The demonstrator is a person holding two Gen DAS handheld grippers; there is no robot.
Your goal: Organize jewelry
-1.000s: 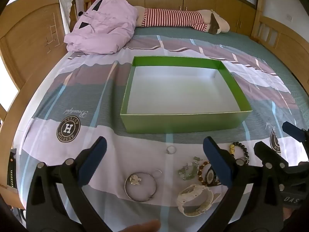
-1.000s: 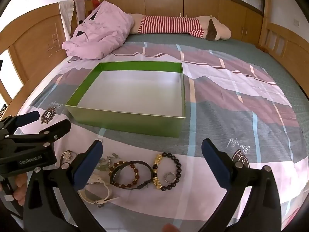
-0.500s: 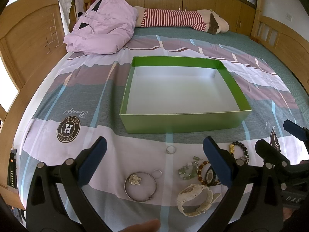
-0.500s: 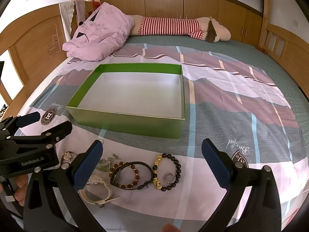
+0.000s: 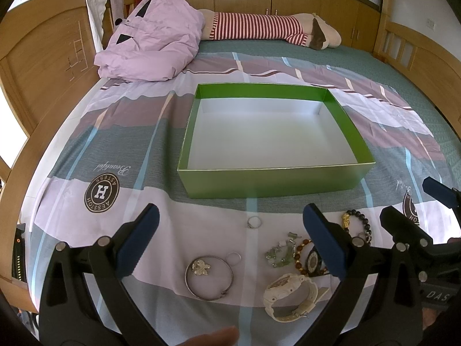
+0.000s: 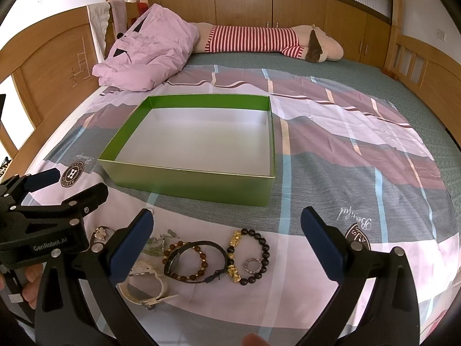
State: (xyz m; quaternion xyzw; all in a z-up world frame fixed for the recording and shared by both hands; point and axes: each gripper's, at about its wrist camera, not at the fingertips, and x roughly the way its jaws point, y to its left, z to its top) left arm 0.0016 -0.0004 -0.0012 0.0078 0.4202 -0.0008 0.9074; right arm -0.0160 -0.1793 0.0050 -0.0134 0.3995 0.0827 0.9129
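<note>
An empty green box (image 5: 270,186) (image 6: 187,183) with a white floor sits on the bed. In front of it lies the jewelry: a silver bangle (image 5: 209,278), a small ring (image 5: 253,222), a white watch (image 5: 289,292) (image 6: 144,284), green pieces (image 5: 278,255), an amber bead bracelet (image 6: 187,261), a black band (image 6: 198,259) and a black-and-gold bead bracelet (image 6: 249,256) (image 5: 355,222). My left gripper (image 5: 230,230) hovers open above the bangle and ring. My right gripper (image 6: 226,230) hovers open above the bracelets. Neither holds anything.
A patterned sheet (image 5: 115,144) covers the bed. A pink quilt (image 5: 149,49) and a striped plush toy (image 5: 259,28) lie at the far end. Wooden bed rails (image 6: 43,72) stand on both sides. A small sparkly ring (image 6: 253,264) lies inside the bead bracelet.
Both grippers have drifted back slightly from the box. Nothing was picked up or moved.
</note>
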